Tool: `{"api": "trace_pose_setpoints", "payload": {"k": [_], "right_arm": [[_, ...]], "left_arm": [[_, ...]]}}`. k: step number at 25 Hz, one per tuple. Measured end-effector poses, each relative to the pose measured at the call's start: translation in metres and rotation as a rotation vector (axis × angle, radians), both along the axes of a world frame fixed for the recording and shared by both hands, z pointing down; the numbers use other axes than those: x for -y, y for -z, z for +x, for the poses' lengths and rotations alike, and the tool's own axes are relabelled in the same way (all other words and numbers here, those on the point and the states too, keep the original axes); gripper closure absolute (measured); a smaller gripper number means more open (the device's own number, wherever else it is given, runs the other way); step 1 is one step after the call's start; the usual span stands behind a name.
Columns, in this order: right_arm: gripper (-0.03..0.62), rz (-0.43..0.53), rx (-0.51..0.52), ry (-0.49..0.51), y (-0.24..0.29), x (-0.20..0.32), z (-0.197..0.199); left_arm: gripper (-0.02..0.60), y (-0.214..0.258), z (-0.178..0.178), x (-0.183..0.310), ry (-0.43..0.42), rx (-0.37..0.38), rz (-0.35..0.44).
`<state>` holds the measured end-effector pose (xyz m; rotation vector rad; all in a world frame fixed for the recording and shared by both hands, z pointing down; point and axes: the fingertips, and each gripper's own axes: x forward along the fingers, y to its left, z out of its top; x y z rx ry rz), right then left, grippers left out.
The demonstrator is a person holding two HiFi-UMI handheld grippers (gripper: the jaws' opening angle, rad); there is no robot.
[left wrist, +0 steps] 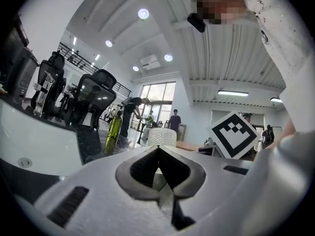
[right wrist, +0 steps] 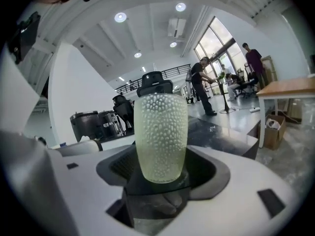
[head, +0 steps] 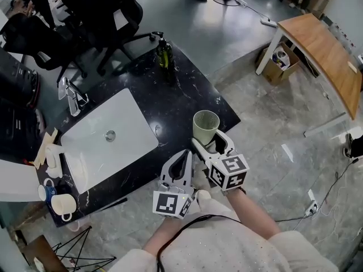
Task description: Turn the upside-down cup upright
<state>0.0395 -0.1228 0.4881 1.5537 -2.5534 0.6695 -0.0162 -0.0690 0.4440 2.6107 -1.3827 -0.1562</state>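
A pale green dimpled cup [head: 205, 126] stands upright on the black marble counter [head: 170, 109], near its front right corner, mouth open to the top. My right gripper [head: 212, 145] is open, one jaw on each side of the cup's base, with small gaps showing. In the right gripper view the cup [right wrist: 161, 136] fills the middle, standing between the spread jaws of the right gripper [right wrist: 162, 175]. My left gripper [head: 181, 158] is shut and empty, just left of the cup above the counter's front edge. The left gripper view has the cup [left wrist: 161, 136] past the closed tips of the left gripper [left wrist: 158, 150].
A white sink [head: 108, 137] with a faucet [head: 71, 95] takes the counter's left half. A green bottle [head: 164, 52] stands at the far edge. Mugs [head: 59, 203] sit at the near left corner. Office chairs [head: 96, 16] stand behind; a wooden table [head: 323, 50] is to the right.
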Motion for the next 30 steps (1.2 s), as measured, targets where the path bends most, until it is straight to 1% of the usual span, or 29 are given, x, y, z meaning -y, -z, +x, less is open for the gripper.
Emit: {"api": "trace_pose_setpoints", "payload": {"k": [2,4,10,14,18,23,27,30], "right_arm": [[0.301,-0.053,0.083,-0.002,0.001,-0.002,-0.004],[0.301,-0.123,0.197,-0.010,0.001,-0.005,-0.009],[0.302,-0.374,0.624,-0.053,0.003,-0.014,-0.026],[0.302,-0.481,0.851,-0.100,0.005,-0.017,-0.033],[0.301,-0.581,1.046,-0.158,0.002,-0.022,-0.038],[0.302,-0.672,1.344,-0.151,0.009,-0.023,-0.053],[0.303,-0.707,1.579,-0.159,0.016,-0.021,-0.059],[0.301,-0.716,1.798,-0.154,0.024,-0.019,-0.061]], "left_arm": [[0.575,0.003,-0.006,-0.001,0.015,0.012,0.003],[0.575,0.005,-0.013,-0.002,0.033,0.020,0.005],[0.575,0.010,-0.033,-0.006,0.077,0.017,0.007],[0.575,0.013,-0.044,-0.007,0.102,0.013,0.009],[0.575,0.013,-0.048,-0.009,0.108,0.028,0.016],[0.575,0.020,-0.052,-0.011,0.129,0.046,0.043],[0.575,0.024,-0.058,-0.010,0.136,0.048,0.046],[0.575,0.026,-0.063,-0.010,0.136,0.052,0.050]]}}
